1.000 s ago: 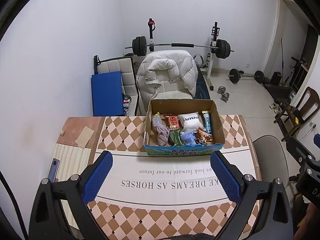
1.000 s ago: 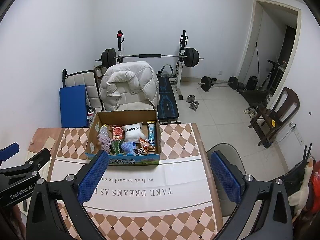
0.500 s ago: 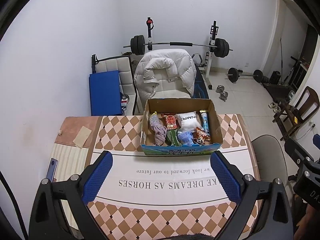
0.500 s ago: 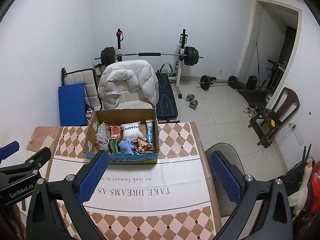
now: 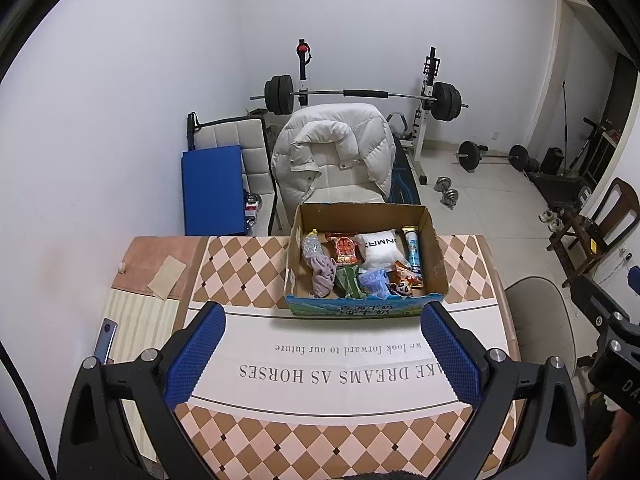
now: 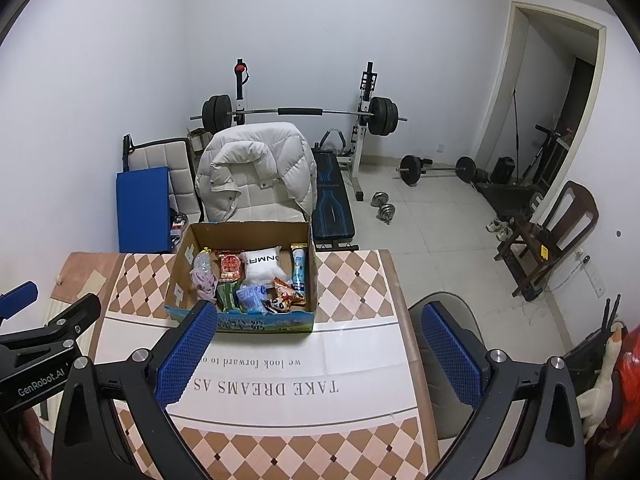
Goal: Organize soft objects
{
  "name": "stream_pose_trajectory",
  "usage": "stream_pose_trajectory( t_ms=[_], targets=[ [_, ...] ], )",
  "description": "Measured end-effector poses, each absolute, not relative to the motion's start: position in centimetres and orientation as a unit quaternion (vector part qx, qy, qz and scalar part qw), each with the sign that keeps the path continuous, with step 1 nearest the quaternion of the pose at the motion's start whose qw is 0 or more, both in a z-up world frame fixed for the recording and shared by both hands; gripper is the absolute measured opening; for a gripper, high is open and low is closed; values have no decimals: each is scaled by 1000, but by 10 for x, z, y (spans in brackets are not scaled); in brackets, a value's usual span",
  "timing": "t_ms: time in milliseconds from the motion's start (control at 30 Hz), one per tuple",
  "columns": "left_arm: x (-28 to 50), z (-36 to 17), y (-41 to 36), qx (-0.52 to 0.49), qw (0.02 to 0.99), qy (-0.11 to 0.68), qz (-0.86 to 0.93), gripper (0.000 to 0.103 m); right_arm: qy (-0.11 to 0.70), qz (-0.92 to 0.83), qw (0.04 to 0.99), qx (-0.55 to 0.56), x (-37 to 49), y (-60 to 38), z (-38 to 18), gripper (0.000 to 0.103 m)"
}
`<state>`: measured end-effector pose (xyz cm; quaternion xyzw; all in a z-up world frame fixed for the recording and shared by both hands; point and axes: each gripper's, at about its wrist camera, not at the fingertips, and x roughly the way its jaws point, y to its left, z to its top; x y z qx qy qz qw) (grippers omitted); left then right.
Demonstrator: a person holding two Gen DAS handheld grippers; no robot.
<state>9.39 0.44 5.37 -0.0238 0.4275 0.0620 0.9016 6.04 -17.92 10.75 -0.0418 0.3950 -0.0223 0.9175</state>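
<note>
A cardboard box [image 5: 366, 256] sits in the middle of the frame, on the far part of the table [image 5: 248, 268]. Inside it are lots of squishy things, all packed close together. There is a white pouch [image 5: 378, 250] near the back, a purple cloth [image 5: 322, 274] on the left side, a red packet [image 5: 343, 249] between them, a green packet [image 5: 347, 280] and a blue packet [image 5: 374, 282] near the front, a panda snack bag [image 5: 406, 280], and a tall blue tube [image 5: 413, 250] along the right side.

The left gripper [image 5: 322, 354] is at the bottom of the frame, above the table. Its claw is wide apart and has nothing in it. The right gripper [image 6: 318, 350] is the same: wide apart, nothing in it, low in its frame.

Every soft thing I can see is in the box. None lies loose on the table. That could mean they are all tidied away now. It could also mean they are waiting to be sorted out of the box. I can't tell which.
</note>
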Motion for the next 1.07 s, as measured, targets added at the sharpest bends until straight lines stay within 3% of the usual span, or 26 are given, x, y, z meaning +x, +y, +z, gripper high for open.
stream_pose_trajectory(
  t_ms=[1067],
  targets=[
    [99,58,11,-24,907,415,68,100,398,-16,916,-42,66,-177,111,103]
  ],
)
